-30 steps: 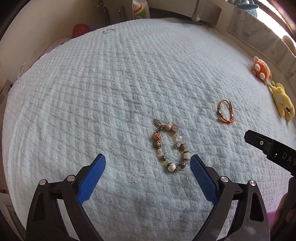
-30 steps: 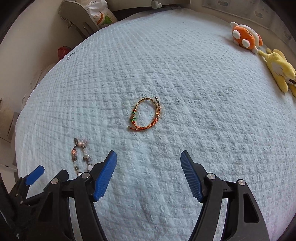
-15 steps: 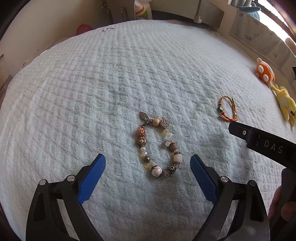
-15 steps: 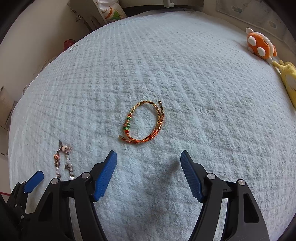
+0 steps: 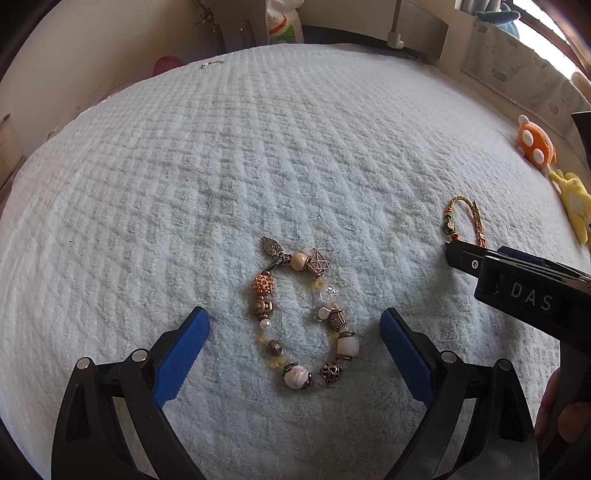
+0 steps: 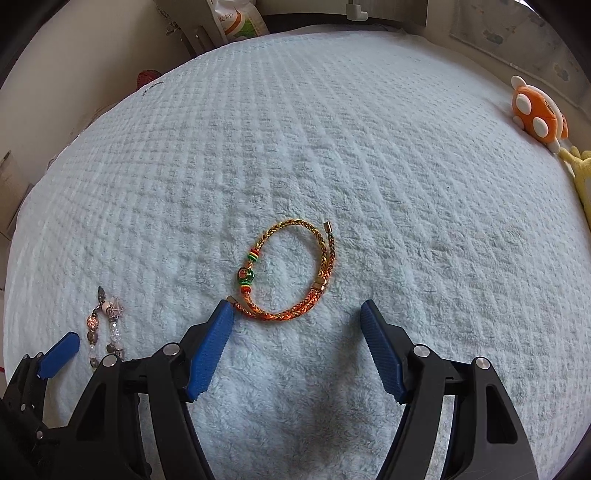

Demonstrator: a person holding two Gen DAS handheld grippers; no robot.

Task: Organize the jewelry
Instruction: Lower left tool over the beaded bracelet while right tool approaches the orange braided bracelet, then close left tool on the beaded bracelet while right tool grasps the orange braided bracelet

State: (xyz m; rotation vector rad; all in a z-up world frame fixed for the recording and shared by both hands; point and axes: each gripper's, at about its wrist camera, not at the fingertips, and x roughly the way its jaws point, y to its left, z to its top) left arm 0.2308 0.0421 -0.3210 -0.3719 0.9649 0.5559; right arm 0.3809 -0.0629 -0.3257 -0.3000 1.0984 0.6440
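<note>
A beaded charm bracelet (image 5: 303, 314) with copper, white and cream beads lies on the pale blue blanket (image 5: 258, 147). My left gripper (image 5: 293, 332) is open, its blue pads on either side of the bracelet's near half. An orange braided bracelet (image 6: 291, 273) with green and red beads lies to the right. My right gripper (image 6: 297, 321) is open, just short of it, the left pad near its loose end. The braided bracelet also shows in the left wrist view (image 5: 463, 225), partly hidden by the right gripper's body. The charm bracelet shows in the right wrist view (image 6: 105, 332).
An orange mushroom plush (image 6: 537, 112) and a yellow plush (image 5: 574, 206) lie at the blanket's right edge. A small ring (image 5: 208, 65) lies at the far left edge. A printed bag (image 5: 282, 22) and furniture stand beyond the far edge.
Both grippers have moved forward and lower toward their bracelets. The charm bracelet now lies between the left pads; the braided bracelet is close to the right pads. Both stayed open.
</note>
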